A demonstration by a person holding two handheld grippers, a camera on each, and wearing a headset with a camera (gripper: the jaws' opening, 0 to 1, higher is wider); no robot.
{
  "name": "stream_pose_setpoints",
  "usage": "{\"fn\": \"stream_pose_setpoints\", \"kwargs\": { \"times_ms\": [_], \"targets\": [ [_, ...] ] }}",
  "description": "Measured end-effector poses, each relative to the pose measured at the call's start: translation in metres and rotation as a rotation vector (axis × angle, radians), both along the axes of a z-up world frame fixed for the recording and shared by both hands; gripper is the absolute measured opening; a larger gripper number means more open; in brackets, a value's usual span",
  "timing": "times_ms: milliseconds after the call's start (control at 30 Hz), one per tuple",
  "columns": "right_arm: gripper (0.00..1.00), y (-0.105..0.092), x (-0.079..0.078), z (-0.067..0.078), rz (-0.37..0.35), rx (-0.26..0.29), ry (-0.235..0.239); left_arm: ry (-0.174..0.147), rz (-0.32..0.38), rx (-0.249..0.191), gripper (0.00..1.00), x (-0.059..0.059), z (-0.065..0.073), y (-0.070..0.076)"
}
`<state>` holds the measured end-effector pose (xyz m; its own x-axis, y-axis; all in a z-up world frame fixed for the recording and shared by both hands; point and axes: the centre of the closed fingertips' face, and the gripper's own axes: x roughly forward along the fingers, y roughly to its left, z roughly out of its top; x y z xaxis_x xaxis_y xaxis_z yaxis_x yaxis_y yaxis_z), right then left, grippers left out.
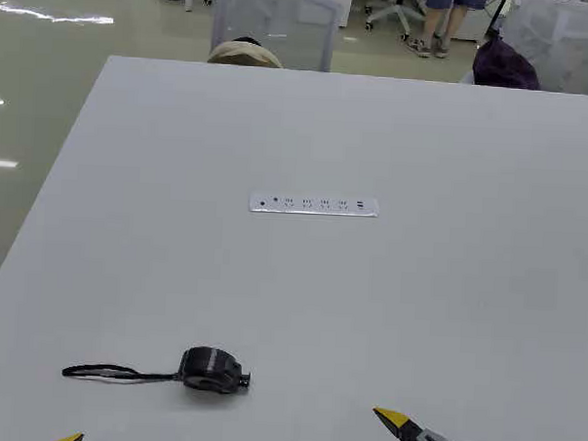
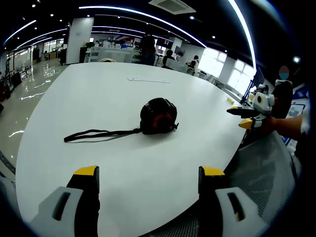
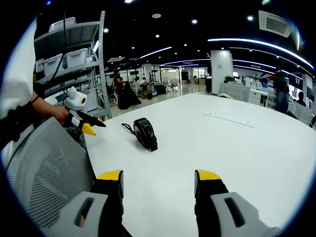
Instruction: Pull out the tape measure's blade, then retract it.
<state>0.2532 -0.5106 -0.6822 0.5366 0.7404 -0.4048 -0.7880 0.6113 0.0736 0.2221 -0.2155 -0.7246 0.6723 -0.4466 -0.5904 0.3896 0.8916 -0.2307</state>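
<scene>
Resting tape measure [image 1: 209, 369], strap [image 1: 102, 372] stretched left, hook [image 1: 247, 378] right

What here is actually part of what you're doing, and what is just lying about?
Part of the job:
- tape measure with its wrist strap, blade not yet pulled out
- left tongs and right tongs, both open and holding nothing

Just lying about:
- power strip mid-way across the white table
- mesh chair at the far edge
</scene>
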Motion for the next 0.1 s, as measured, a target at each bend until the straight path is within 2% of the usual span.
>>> {"fn": "stream_pose_setpoints", "kwargs": {
  "times_ms": [100],
  "targets": [
    [0.58,-0.0004,-0.0002,-0.0004,0.0,0.0,-0.001,-0.001,-0.003,0.0,0.8,0.0007,0.0001,0.0001]
  ]
}}
